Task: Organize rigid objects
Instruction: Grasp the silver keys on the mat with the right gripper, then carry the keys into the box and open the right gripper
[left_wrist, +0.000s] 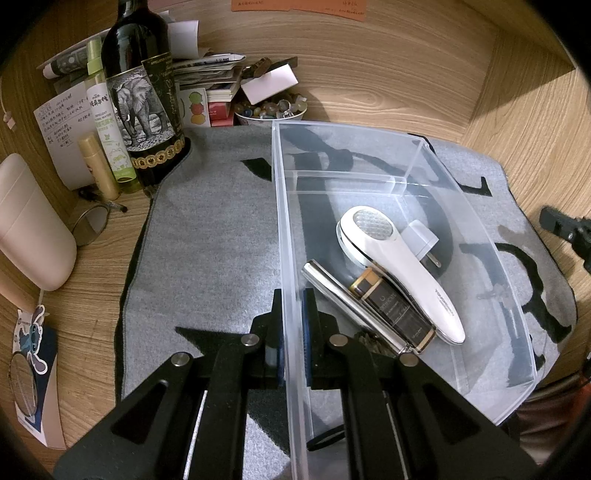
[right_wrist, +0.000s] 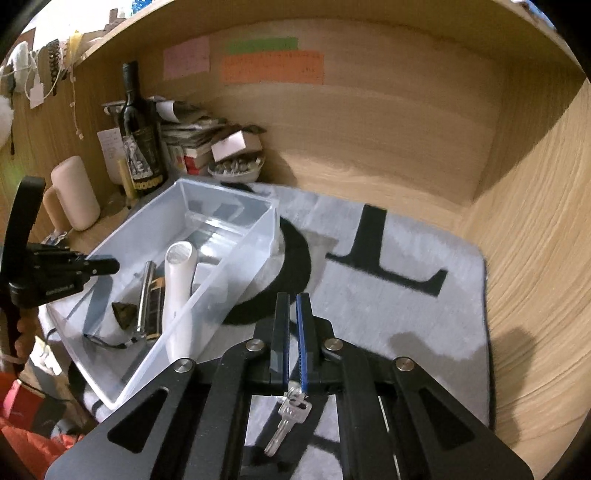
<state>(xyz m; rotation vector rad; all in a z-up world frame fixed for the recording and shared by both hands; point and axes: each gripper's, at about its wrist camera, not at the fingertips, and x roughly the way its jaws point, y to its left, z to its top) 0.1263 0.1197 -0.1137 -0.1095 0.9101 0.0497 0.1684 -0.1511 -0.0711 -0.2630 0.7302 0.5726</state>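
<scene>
A clear plastic bin (left_wrist: 480, 229) lies on the grey mat; it also shows in the right wrist view (right_wrist: 236, 254). Inside lie a white handheld device (left_wrist: 402, 266), a silver tube (left_wrist: 351, 306), a dark gold-trimmed box (left_wrist: 395, 310) and a white plug adapter (left_wrist: 421, 240). My left gripper (left_wrist: 291, 306) is shut on the bin's left wall (left_wrist: 286, 258). My right gripper (right_wrist: 291, 314) is shut on a ring of silver keys (right_wrist: 290, 417), which hang below the fingers above the mat, to the right of the bin.
A wine bottle (left_wrist: 142, 92), spray bottle (left_wrist: 107, 122), lip balm (left_wrist: 98, 166), papers, a bowl of stones (left_wrist: 271, 109) and a beige container (left_wrist: 29, 225) crowd the back left. Wooden walls (right_wrist: 535, 240) enclose the desk. Grey mat (left_wrist: 207, 236) covers the middle.
</scene>
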